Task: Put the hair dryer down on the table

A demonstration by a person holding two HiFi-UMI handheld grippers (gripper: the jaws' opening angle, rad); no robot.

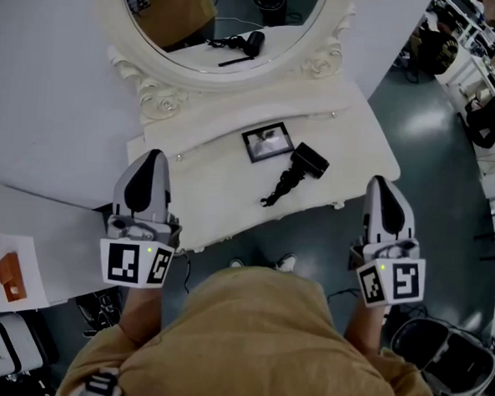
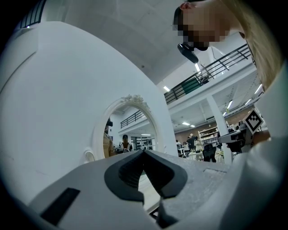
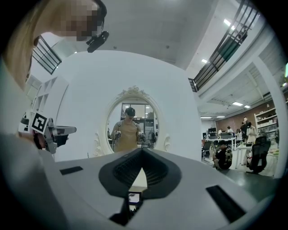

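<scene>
Hair dryer (image 1: 297,173) lies on the table (image 1: 359,150); left gripper (image 1: 154,155) and right gripper (image 1: 379,183), jaws pressed together and empty, are probably best held clear of it.

The white table (image 1: 205,207) sits mid-frame, an oval mirror (image 1: 238,77) standing at its upper edge. A black hair dryer (image 1: 304,165) lies right of centre, just beside a small dark-rimmed frame (image 1: 268,142)

Head cam: high over the person (image 1: 256,336), facing steeply down on white table (image 1: 207,178) & oval mirror (image 1: 225,16). Cam on left gripper (image 1: 155,155): low, close behind its jaws, facing mirror (image 2: 128,132) obliquely. Cam on right gripper (image 1: 378,182): same, but faces mirror (image 3: 132,123) square-on. All 3 share the mirror.
</scene>
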